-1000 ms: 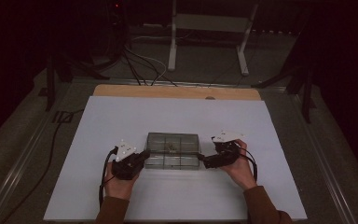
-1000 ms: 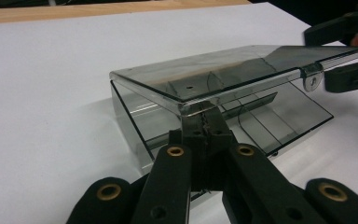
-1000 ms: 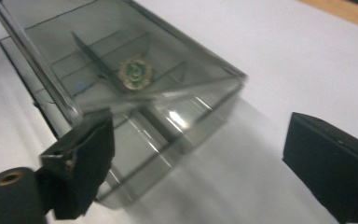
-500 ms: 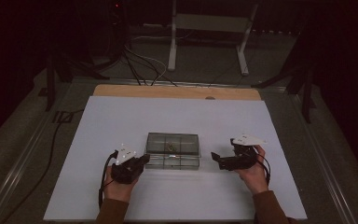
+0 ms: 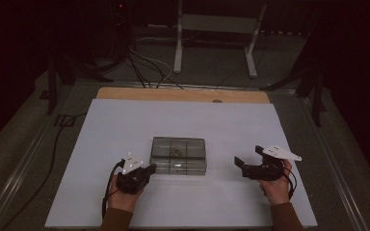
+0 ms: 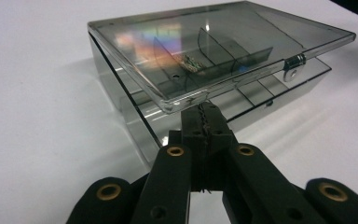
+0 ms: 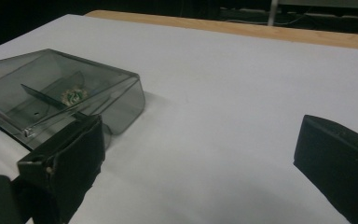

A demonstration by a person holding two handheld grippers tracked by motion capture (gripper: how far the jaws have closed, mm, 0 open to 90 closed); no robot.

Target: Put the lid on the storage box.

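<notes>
I am looking down on the wide white table top [image 5: 183, 120], with a strip of bare wood [image 5: 183, 95] along its twelve o'clock edge. Near the middle, a little toward six o'clock, sits the smoky clear plastic compartment box [image 5: 178, 155]. It is a flat rectangle with thin dividers inside and one small greenish object [image 6: 191, 63] in a central cell. In the left gripper view its lid [image 6: 214, 46] stands slightly lifted off the base, hinged at the far corner.

My left gripper [image 5: 147, 169] is at the box's eight o'clock corner, its jaws pressed together with their tips right against the lid's near corner; whether they pinch the rim I cannot tell. My right gripper [image 5: 243, 163] sits off at the box's three o'clock, well apart from it, jaws spread wide over bare white surface.

Open white surface lies all round the box, broadest toward twelve o'clock.
</notes>
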